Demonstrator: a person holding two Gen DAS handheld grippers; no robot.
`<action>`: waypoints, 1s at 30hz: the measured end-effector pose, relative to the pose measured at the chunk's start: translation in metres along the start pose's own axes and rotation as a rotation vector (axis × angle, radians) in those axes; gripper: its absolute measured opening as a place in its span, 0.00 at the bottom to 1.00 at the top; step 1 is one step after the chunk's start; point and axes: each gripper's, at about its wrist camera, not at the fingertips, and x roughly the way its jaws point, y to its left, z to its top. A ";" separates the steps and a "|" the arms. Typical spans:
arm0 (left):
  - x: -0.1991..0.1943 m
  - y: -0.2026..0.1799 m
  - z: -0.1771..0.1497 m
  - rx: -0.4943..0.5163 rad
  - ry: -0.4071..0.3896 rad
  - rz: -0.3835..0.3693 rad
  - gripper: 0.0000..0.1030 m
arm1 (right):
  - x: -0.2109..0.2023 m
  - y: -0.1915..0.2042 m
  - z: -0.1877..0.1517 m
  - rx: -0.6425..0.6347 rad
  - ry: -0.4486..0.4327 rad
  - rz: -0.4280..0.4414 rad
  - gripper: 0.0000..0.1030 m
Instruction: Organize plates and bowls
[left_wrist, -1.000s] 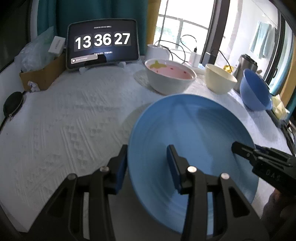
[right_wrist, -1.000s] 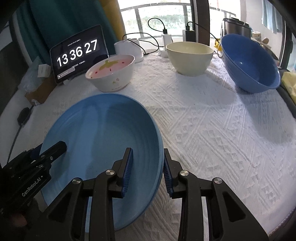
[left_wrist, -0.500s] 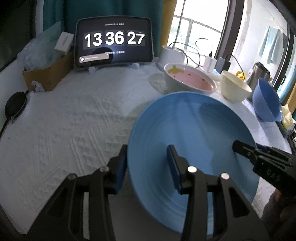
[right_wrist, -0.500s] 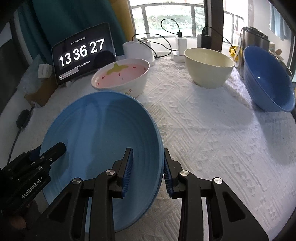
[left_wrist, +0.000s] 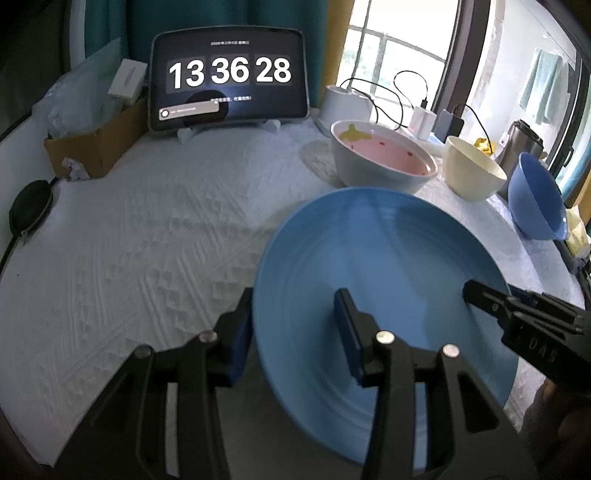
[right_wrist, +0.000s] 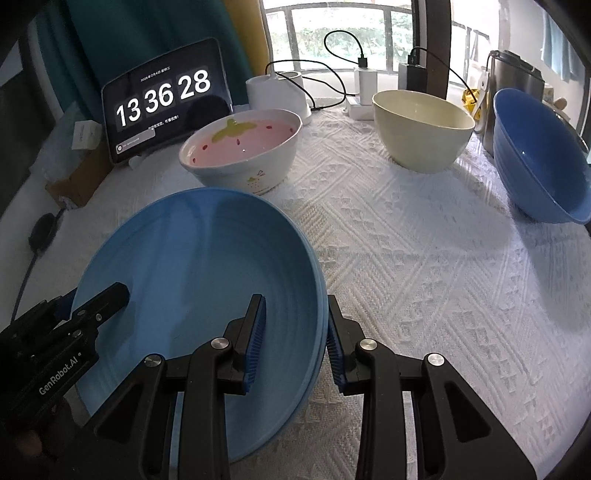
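A large blue plate (left_wrist: 384, 273) is held above the white tablecloth by both grippers. My left gripper (left_wrist: 295, 332) is shut on its left rim, one finger inside and one outside. My right gripper (right_wrist: 295, 343) is shut on its right rim (right_wrist: 317, 295) the same way. Each gripper shows in the other's view, the right one (left_wrist: 517, 317) and the left one (right_wrist: 74, 325). A pink strawberry bowl (right_wrist: 240, 151), a cream bowl (right_wrist: 421, 129) and a blue bowl (right_wrist: 535, 162) stand further back on the table.
A tablet clock (left_wrist: 229, 81) stands at the back. A cardboard box (left_wrist: 96, 140) with packets sits back left, a black round pouch (left_wrist: 29, 210) at the left edge. A white canister (right_wrist: 277, 92), chargers with cables (right_wrist: 365, 81) and a metal kettle (right_wrist: 517, 81) line the window side.
Both grippers have carried the blue plate forward and a little left, closer to the pink bowl and the tablet. The grip on both rims is unchanged.
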 end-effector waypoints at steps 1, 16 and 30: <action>-0.001 0.000 0.000 -0.002 -0.001 0.003 0.43 | 0.000 -0.001 -0.001 0.005 0.002 0.003 0.33; -0.034 -0.009 -0.005 0.002 -0.059 0.047 0.43 | -0.027 -0.007 -0.010 0.012 -0.030 0.007 0.33; -0.063 -0.052 -0.019 0.040 -0.081 -0.003 0.43 | -0.066 -0.036 -0.032 0.040 -0.087 -0.001 0.34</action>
